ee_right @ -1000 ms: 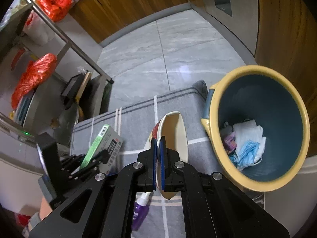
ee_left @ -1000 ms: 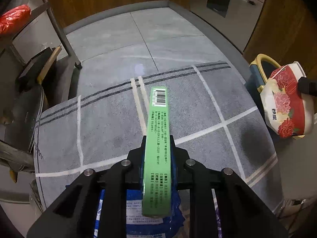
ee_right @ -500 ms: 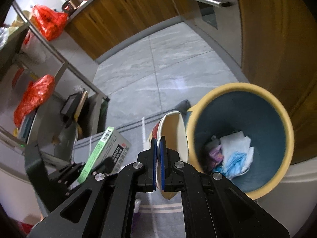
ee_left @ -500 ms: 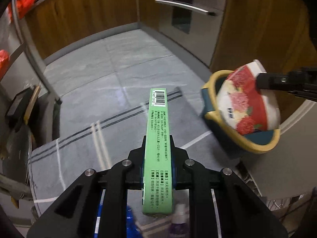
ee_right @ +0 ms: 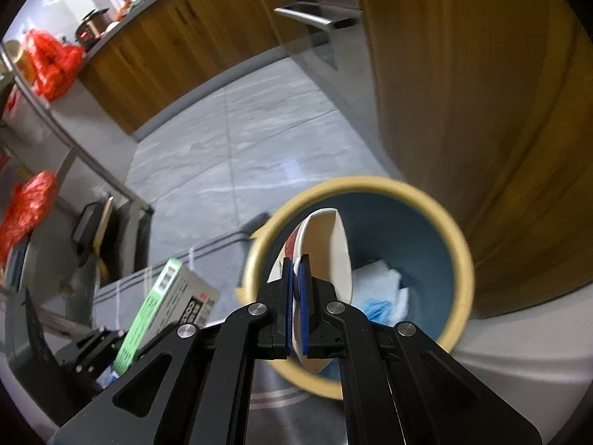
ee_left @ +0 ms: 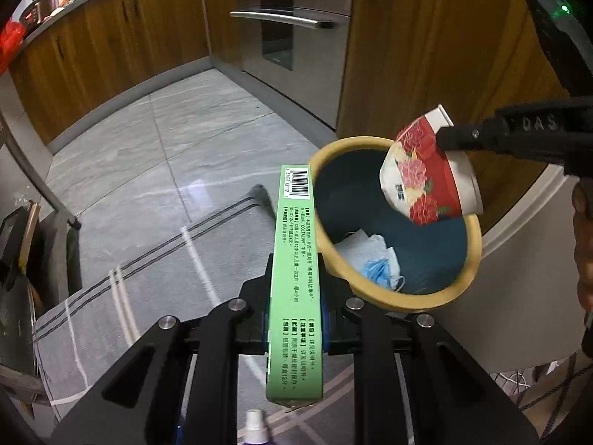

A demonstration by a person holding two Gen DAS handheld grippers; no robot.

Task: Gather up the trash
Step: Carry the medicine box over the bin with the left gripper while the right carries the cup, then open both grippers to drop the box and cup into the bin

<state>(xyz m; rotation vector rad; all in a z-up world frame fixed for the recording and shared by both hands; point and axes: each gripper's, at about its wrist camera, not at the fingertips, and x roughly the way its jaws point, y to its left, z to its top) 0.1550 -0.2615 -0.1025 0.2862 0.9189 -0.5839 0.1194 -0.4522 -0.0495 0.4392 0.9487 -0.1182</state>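
Observation:
My left gripper [ee_left: 295,298] is shut on a long green box [ee_left: 296,259], held flat, its far end reaching the rim of a yellow bin with a blue inside [ee_left: 385,298]. My right gripper [ee_right: 295,289] is shut on the rim of a red floral paper bowl [ee_right: 328,244], held on edge over the bin's opening [ee_right: 459,244]. From the left wrist view the bowl [ee_left: 426,174] hangs above the bin's far side. White and blue trash [ee_left: 370,259] lies at the bin's bottom. The green box [ee_right: 155,304] shows at the lower left of the right wrist view.
A grey striped rug [ee_left: 148,278] covers the tiled floor beside the bin. A metal rack with red bags [ee_right: 48,63] stands at the left. Wooden cabinets [ee_left: 426,55] rise just behind the bin. A purple bottle's white cap [ee_left: 255,421] sits below my left gripper.
Both grippers have moved toward the bin. The bowl has gone from beside the bin to over its opening. The green box's tip now reaches the bin's rim.

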